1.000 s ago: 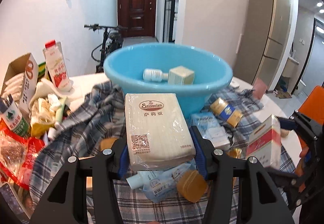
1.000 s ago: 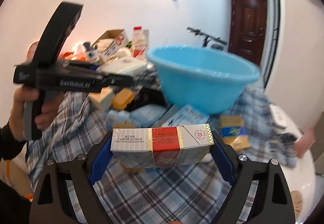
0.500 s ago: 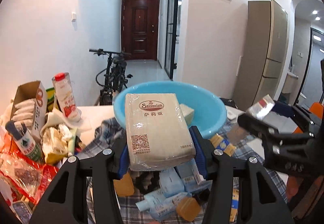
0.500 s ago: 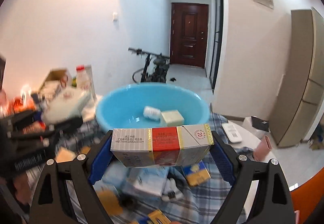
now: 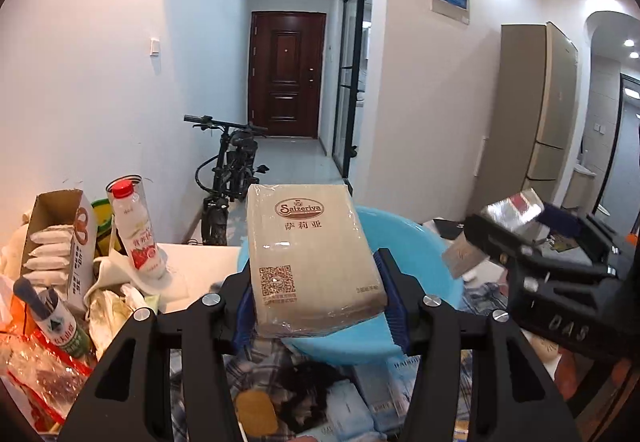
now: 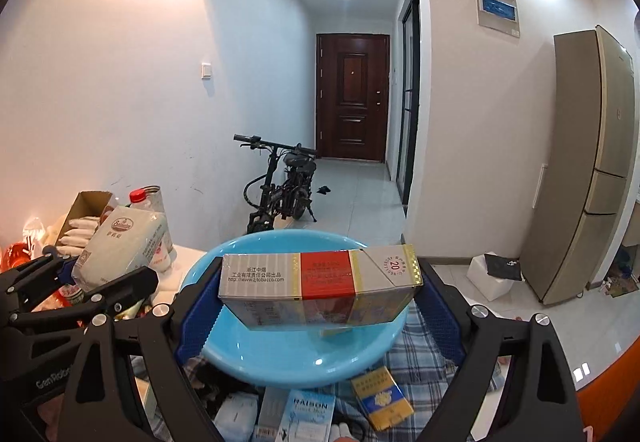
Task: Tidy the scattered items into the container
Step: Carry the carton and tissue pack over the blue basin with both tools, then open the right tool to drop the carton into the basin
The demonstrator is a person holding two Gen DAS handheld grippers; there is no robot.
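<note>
A: Largest item in view?

B: The blue basin (image 6: 296, 354), centred on the plaid cloth (image 6: 420, 346), the tidy-up's container.

A: Next?

B: The beige tissue pack (image 5: 312, 254), clamped at its sides by the left gripper (image 5: 318, 296); jaws narrowed onto it, pack raised in front of the basin's rim, which shows at three o'clock of it.

A: And the other tool?

B: The right gripper (image 6: 318, 300) holds a grey-and-red cigarette carton (image 6: 320, 282) lengthwise, jaws spread wide yet pressing both ends, above the basin's bowl.

A: Smaller things?

B: A yellow-and-blue packet (image 6: 382, 400) at five o'clock of the basin; a strawberry milk bottle (image 5: 136, 230) at nine o'clock.
</note>
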